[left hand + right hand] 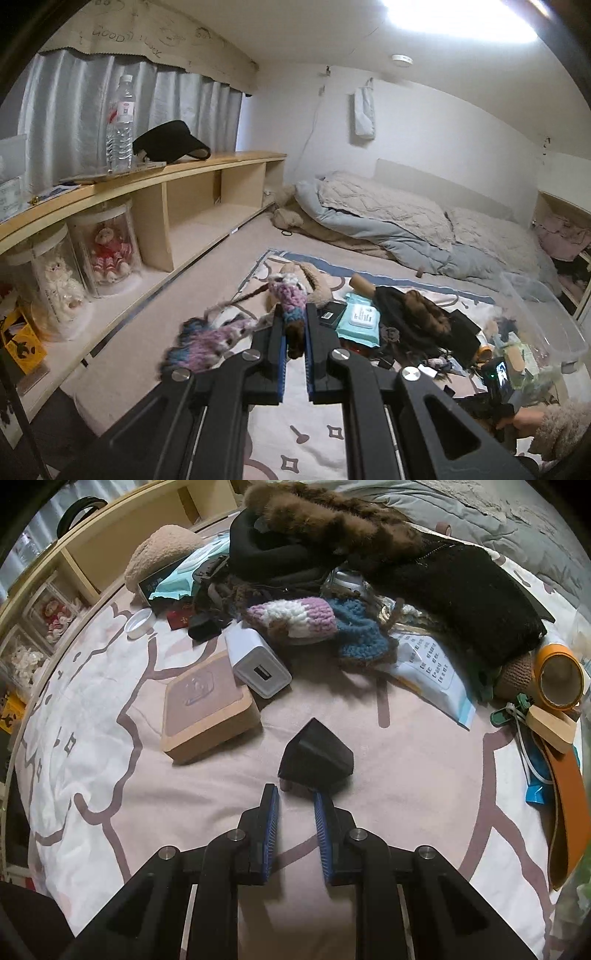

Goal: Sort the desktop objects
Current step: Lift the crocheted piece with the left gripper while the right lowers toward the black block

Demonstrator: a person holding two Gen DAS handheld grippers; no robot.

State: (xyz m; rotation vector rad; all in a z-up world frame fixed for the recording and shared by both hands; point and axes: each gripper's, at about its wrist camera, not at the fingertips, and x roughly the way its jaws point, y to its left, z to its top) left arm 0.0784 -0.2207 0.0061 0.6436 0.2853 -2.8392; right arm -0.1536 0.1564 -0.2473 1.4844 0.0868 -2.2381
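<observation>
One knitted piece [291,314] in left gripper [294,325]

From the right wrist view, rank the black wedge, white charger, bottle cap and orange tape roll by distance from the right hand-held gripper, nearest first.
1. Black wedge, just ahead of the right hand-held gripper.
2. White charger, ahead, slightly left.
3. Orange tape roll, far right.
4. Bottle cap, far upper left.

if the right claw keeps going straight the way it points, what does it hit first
Most likely the small black angular block lying on the pink blanket, just past the right claw. Depth is unclear, so it might hit blanket first.
</observation>
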